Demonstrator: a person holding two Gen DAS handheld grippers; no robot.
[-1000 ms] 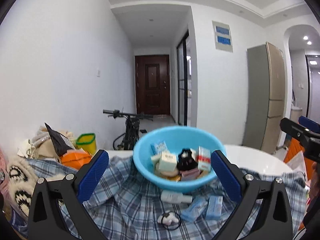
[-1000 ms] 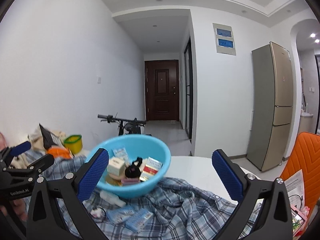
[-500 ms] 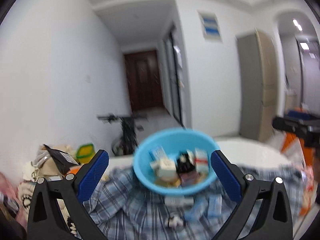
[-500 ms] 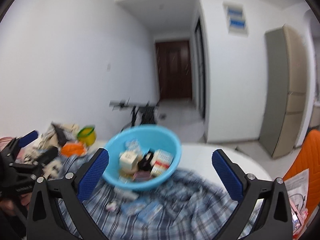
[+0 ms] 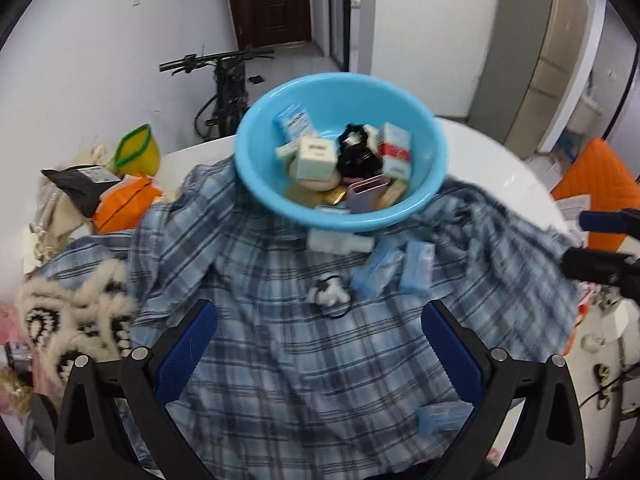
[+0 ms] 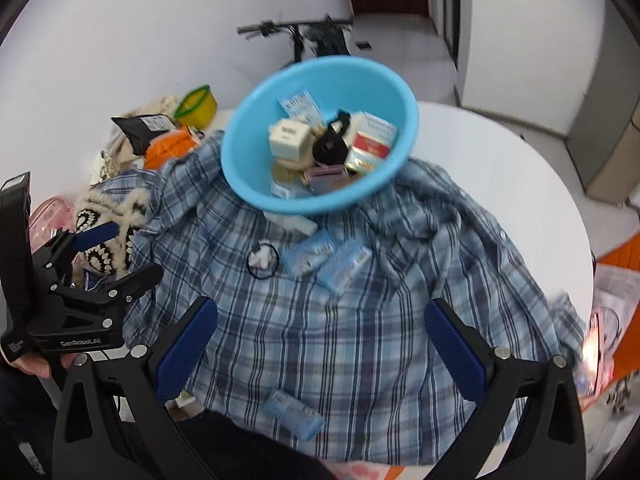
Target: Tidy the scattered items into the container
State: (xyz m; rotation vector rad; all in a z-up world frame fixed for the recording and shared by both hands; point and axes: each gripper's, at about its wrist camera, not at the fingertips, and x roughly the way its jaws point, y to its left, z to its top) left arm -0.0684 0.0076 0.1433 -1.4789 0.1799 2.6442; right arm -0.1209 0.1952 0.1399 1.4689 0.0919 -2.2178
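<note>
Your blue bowl on the plaid shirt already holds several boxes, but a bottle, hair tie and what look like three blue packets remain outside, both tongs released.

You have a smooth, glossy blue plastic basin resting on soft plaid woven cloth, which drapes over a shiny white counter. The small boxes inside look like printed cardboard. Your tongs are matt black plastic with ribbed blue pads.
</note>
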